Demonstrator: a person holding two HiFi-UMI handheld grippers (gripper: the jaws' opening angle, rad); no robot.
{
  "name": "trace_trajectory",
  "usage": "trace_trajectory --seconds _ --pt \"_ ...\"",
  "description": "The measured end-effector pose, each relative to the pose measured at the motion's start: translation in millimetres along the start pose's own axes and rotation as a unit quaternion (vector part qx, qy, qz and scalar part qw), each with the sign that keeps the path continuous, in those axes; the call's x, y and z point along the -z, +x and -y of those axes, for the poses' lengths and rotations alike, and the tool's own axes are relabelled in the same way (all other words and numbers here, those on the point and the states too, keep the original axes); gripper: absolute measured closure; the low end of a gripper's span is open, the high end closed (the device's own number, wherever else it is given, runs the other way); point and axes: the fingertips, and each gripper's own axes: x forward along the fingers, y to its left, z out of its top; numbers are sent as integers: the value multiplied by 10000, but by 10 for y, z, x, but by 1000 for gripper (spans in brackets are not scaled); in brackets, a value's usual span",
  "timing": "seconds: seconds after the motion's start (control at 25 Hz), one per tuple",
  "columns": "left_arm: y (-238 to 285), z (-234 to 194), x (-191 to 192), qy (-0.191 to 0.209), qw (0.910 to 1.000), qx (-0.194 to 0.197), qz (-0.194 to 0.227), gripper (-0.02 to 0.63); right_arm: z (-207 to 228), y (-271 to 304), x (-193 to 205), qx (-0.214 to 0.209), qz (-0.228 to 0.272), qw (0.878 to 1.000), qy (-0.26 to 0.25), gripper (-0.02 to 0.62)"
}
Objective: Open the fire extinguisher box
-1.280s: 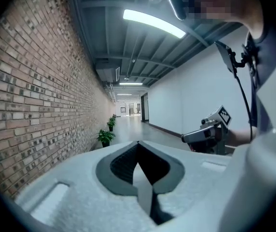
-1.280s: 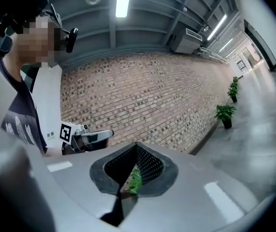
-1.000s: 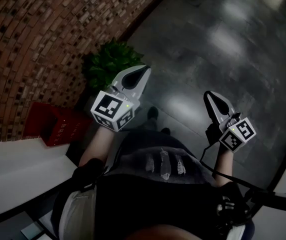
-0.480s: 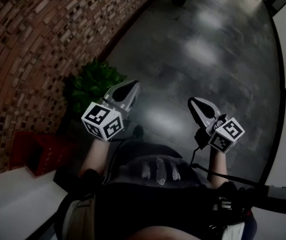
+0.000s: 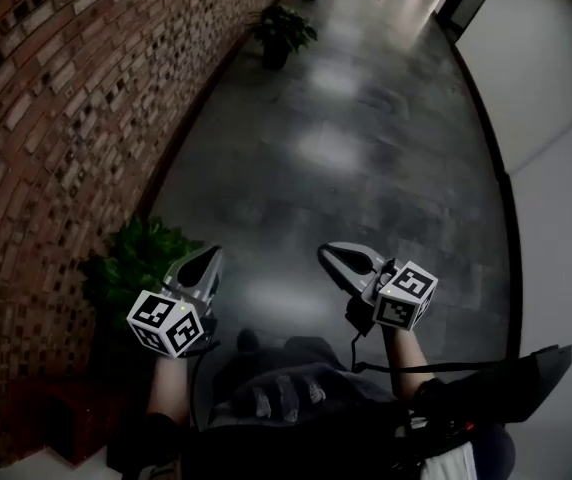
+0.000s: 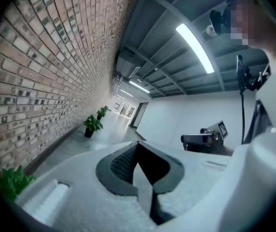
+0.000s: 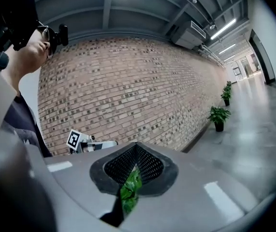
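Note:
The red box (image 5: 61, 413) shows only as a dim dark-red shape at the foot of the brick wall, in the head view's bottom left corner. My left gripper (image 5: 207, 259) is held in the air ahead of the person's body, right of a potted plant (image 5: 134, 268), jaws shut and empty. My right gripper (image 5: 332, 256) hangs beside it over the dark floor, jaws together with nothing between them. The left gripper view (image 6: 138, 144) looks down the corridor. The right gripper view (image 7: 136, 145) faces the brick wall, and green leaves show through a slit below its tips.
A brick wall (image 5: 56, 118) runs along the left. More potted plants (image 5: 281, 30) stand along it further down the corridor. A white wall (image 5: 556, 168) bounds the right side. The floor (image 5: 346, 158) is dark and glossy.
The head view has swung up toward the corridor. Both grippers and the near plant sit lower in the frame, and the red box has slid to the bottom left corner. Jaws stay shut.

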Motion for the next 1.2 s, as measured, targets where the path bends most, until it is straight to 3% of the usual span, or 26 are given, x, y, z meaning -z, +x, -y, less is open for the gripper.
trace_trajectory --seconds 0.16,0.36,0.6,0.76,1.0,1.2 --pt "22 -133 -48 -65 10000 -28 29 603 120 101 -91 112 -104 9997 -205 594" --pt "63 -235 -91 -39 10000 -66 -18 603 111 308 -135 -76 -254 9983 -510 594" --pt "245 -315 -169 194 9995 -187 -155 603 358 474 -157 -224 -398 9980 -447 594" --pt "529 -409 -241 354 9981 -400 -297 603 761 587 -319 -250 -334 9980 -476 594" --pt "1165 -449 -452 459 9960 -665 -386 603 1545 530 -514 -222 -216 9994 -128 594" --pt "1533 -364 -468 807 9902 -941 -643 603 2095 425 -471 -311 -139 9988 363 594"
